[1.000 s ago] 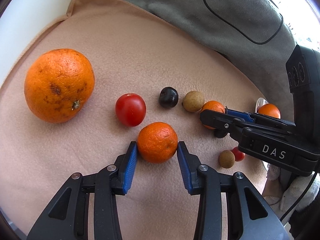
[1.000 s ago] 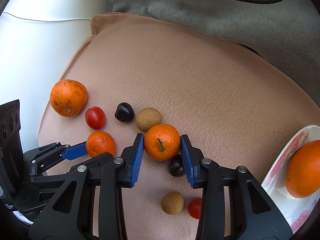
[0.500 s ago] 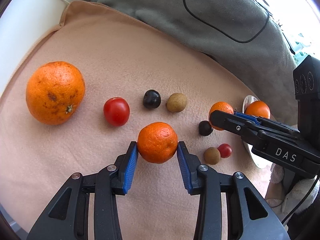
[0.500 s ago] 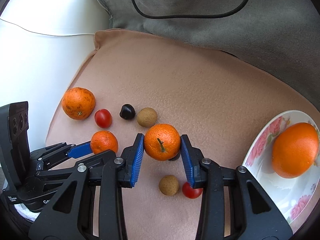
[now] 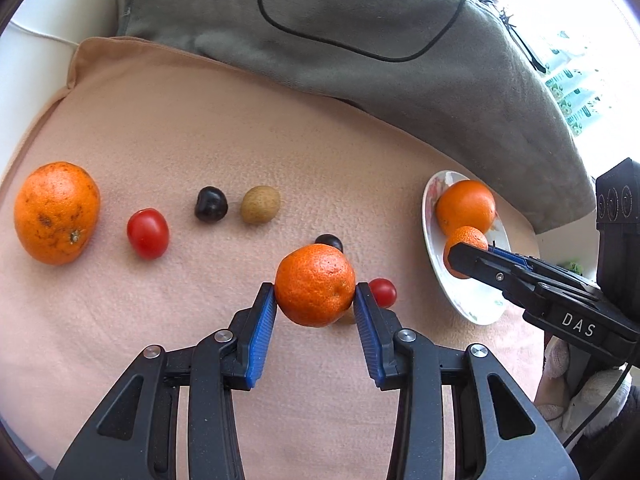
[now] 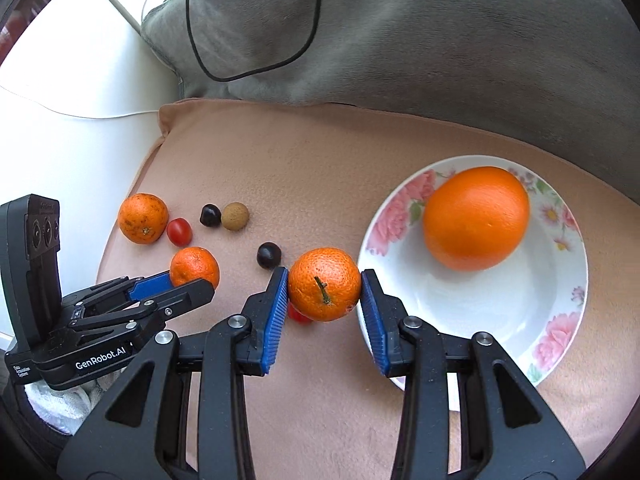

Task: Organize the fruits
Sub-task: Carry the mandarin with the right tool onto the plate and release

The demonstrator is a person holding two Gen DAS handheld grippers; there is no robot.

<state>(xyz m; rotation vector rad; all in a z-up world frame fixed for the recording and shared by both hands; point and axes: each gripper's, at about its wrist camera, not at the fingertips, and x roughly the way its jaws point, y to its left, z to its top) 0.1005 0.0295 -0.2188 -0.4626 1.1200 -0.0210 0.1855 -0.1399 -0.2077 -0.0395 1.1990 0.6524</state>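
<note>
Left wrist view: my left gripper [image 5: 315, 304] clamps a mandarin [image 5: 315, 285] between its blue pads, lifted above the beige cushion [image 5: 280, 128]. Just behind it lie a red tomato [image 5: 383, 292] and a dark fruit [image 5: 329, 241]. In the right wrist view, my right gripper [image 6: 324, 297] pinches a second mandarin [image 6: 324, 283] just beside the rim of the floral plate [image 6: 472, 312]. On the plate rests a large orange [image 6: 476, 218]. Far left lies another orange [image 5: 56, 212].
</note>
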